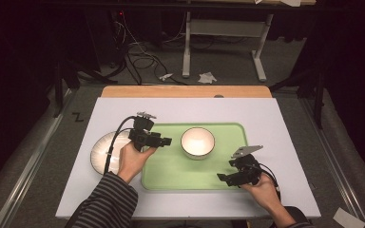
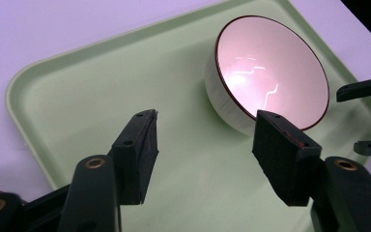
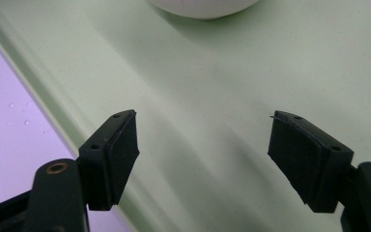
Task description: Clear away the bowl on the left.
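Apparently untouched, the bowl (image 2: 270, 72) sits just beyond the left gripper's (image 2: 205, 145) parted jaws.

Wooden-edged table (image 1: 185, 91) under a pale lavender mat (image 1: 266, 118).
Directly on the mat: a light green tray (image 1: 228, 135) with rounded corners at centre, reaching toward the near edge, and a ribbed white plate (image 1: 102, 149) just beside the tray's left side. On the tray, toward its far side, a white bowl (image 1: 197, 142) with a dark rim.
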`<state>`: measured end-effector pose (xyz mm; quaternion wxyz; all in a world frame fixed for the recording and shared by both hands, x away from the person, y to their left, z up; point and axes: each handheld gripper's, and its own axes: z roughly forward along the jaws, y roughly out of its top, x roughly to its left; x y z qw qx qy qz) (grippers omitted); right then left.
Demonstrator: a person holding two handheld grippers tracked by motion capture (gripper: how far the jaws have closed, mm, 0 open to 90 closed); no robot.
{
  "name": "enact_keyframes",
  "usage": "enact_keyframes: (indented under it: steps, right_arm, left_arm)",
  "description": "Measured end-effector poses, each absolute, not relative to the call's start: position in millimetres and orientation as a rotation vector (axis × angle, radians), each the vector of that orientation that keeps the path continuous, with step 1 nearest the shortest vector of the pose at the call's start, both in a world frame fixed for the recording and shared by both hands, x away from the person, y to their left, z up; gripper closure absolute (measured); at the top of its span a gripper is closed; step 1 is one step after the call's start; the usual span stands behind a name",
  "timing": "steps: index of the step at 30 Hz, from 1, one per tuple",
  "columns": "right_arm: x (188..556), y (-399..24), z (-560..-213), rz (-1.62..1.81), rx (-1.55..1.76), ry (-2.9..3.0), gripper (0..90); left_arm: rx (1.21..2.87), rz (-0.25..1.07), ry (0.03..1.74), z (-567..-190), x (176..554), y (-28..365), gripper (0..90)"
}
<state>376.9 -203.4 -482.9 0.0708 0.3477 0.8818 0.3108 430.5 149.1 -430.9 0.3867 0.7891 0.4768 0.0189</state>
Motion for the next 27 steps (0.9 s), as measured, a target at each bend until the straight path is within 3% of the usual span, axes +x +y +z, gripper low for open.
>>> enact_keyframes:
  steps: [27]
  right_arm:
    - [376,-203,-482,0.94,1.051,2.637,27.8]
  left_arm:
    - [2.02,0.045,1.172,-425,399,168,41.2]
